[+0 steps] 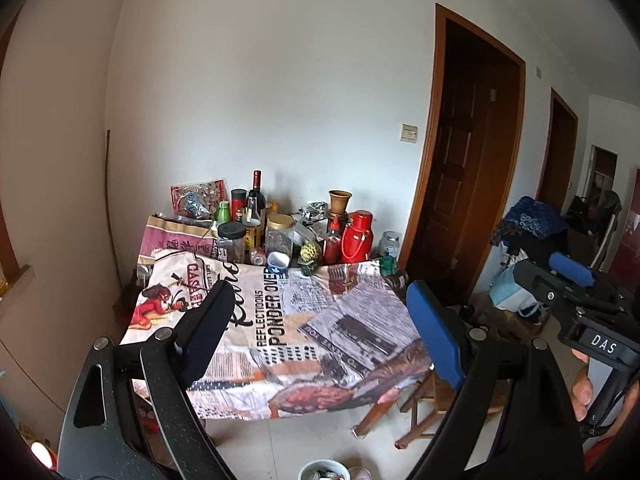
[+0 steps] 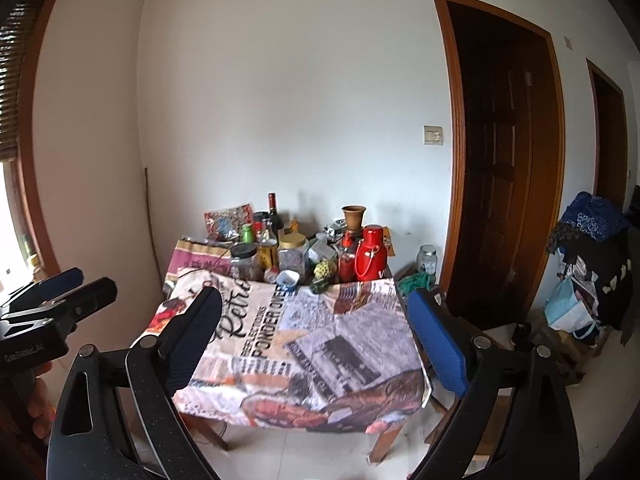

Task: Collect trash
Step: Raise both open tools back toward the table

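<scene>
A table (image 1: 288, 320) with a printed newspaper-pattern cloth stands ahead of both grippers; it also shows in the right wrist view (image 2: 312, 344). My left gripper (image 1: 320, 292) is open and empty, held back from the table's near edge. My right gripper (image 2: 316, 304) is open and empty, also short of the table. A white bin (image 1: 324, 470) with scraps inside sits on the floor below the left gripper. Crumpled foil (image 1: 316, 210) lies at the table's back. No loose trash shows on the cloth's front part.
Jars, bottles, a red thermos (image 1: 357, 236), a small blue-white cup (image 1: 278, 261) and a clay pot (image 1: 340, 200) crowd the table's far edge. A wooden stool (image 1: 416, 408) stands at the right corner. Bags and clothes (image 2: 588, 280) pile by the doors.
</scene>
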{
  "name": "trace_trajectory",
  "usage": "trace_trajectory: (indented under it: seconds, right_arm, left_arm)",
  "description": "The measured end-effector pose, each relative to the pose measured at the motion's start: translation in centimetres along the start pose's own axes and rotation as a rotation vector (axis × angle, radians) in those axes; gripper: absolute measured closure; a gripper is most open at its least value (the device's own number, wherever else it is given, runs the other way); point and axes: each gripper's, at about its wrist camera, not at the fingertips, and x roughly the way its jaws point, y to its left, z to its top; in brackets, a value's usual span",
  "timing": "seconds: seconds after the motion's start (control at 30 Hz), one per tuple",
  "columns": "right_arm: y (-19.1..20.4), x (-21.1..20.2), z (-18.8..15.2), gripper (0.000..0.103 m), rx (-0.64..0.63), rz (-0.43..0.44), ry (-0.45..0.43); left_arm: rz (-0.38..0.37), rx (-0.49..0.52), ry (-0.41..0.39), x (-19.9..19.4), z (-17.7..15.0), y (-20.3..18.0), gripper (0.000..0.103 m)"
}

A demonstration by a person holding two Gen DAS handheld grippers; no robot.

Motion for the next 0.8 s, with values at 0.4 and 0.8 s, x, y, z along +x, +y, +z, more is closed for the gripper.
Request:
trace_trajectory:
  seconds: [0.4,0.8]
  right_arm:
    - [-6.9,8.8,4.9,0.000,0.008,0.011,-0.007]
    - [-10.5,20.1,5.6,0.000,0.005,0.083,0.174]
  left_arm:
    - [0.101,-0.012,-0.037,11.5,5.3,-2.5,0.001]
    - [0.196,-0.064,0.022,22.1,7.2,-2.9,0.001]
